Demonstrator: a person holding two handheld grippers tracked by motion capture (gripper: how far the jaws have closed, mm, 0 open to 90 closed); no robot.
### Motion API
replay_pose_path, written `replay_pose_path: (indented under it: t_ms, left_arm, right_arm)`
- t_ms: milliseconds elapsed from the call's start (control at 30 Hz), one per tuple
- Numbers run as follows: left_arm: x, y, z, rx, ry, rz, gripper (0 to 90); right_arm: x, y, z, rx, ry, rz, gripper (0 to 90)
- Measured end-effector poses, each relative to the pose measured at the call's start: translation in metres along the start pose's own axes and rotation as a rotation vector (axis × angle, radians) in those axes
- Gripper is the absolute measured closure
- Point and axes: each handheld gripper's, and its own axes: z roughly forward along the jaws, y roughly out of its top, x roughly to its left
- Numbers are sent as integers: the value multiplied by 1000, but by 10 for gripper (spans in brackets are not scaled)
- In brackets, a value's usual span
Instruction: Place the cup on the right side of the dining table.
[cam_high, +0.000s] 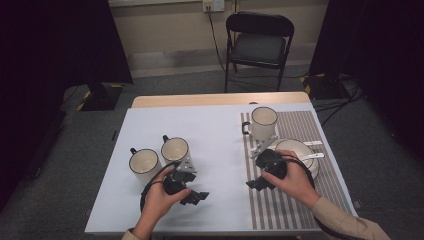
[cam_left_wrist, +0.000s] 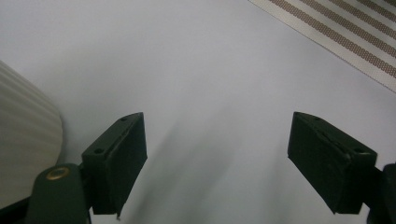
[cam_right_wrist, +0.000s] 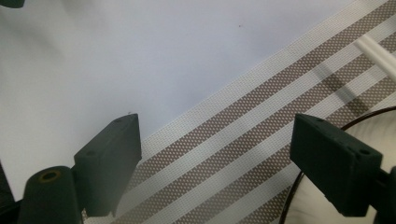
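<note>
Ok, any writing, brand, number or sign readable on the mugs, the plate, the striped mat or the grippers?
None can be read: the three mugs, the plate, the striped placemat and both grippers, left and right, look plain and unmarked.
The wall socket is too small to tell.

This looks like a test room or lab set up for filming, not a home. Dark curtains (cam_high: 60, 40) hang on both sides, cables (cam_high: 345, 100) run over the grey carpet floor (cam_high: 75, 140), and one folding chair (cam_high: 259, 45) stands by a bare wall with a plug socket (cam_high: 213, 5). The table (cam_high: 210, 130) has a plain white cover
</note>
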Motion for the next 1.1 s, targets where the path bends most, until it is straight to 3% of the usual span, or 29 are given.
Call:
replay_pose_path:
  t_ms: [1100]
  left_arm:
    - [1,-17,-11,20,15,-1,193]
  right_arm:
    - [11,-20,-2,-35,37,-2,157]
